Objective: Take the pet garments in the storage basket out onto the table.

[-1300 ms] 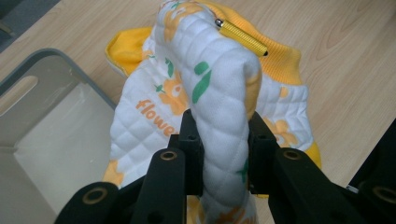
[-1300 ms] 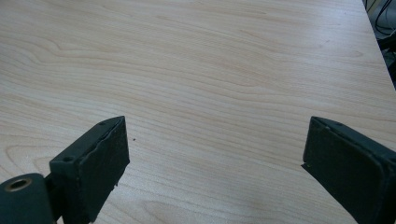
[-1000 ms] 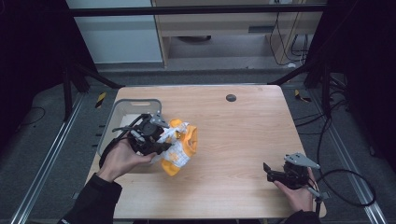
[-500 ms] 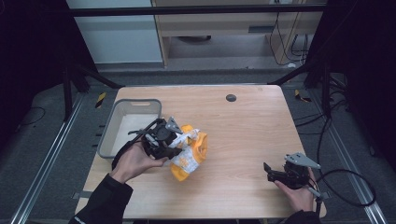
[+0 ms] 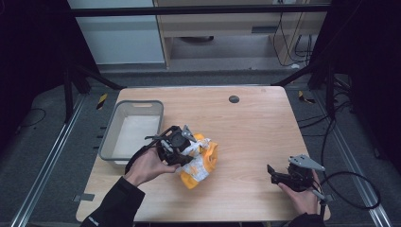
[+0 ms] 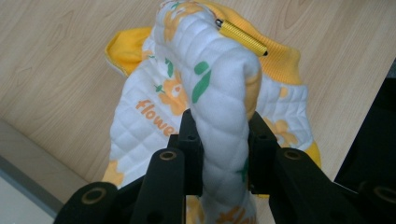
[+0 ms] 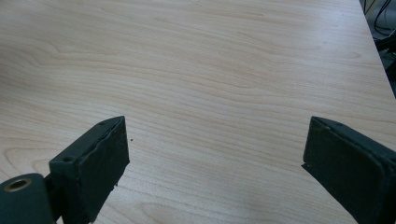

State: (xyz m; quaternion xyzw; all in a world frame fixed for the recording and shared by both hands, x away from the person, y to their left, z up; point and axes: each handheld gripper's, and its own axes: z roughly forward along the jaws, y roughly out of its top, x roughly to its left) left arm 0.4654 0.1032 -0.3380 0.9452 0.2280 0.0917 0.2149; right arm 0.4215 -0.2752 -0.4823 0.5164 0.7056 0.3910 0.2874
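Your left tool [image 5: 182, 142] is clamped tight on a fold of the quilted garment [image 5: 201, 161] — in the left gripper view the white padded cloth [image 6: 219, 107] bulges up between the two black jaws, pinched on both sides. It's white with orange flowers, green leaves and an orange "flowe…" print, with yellow-orange trim round the edges, and a little yellow zipper pull [image 6: 242, 38] sits at the top of the bunched-up fold. From the high view the garment sits left of the middle of the counter [image 5: 255, 127], near your edge, with its lower end lying on the wood and the rest gathered up at the tool. It's just beside the grey bin [image 5: 132, 130], which sits at the left side of the counter; I can't tell whether the two touch.

Your right tool [image 5: 276, 176] is well apart from all that, down by the near right corner — jaws spread wide with nothing between them, just bare wood [image 7: 210, 84] in the right gripper view.
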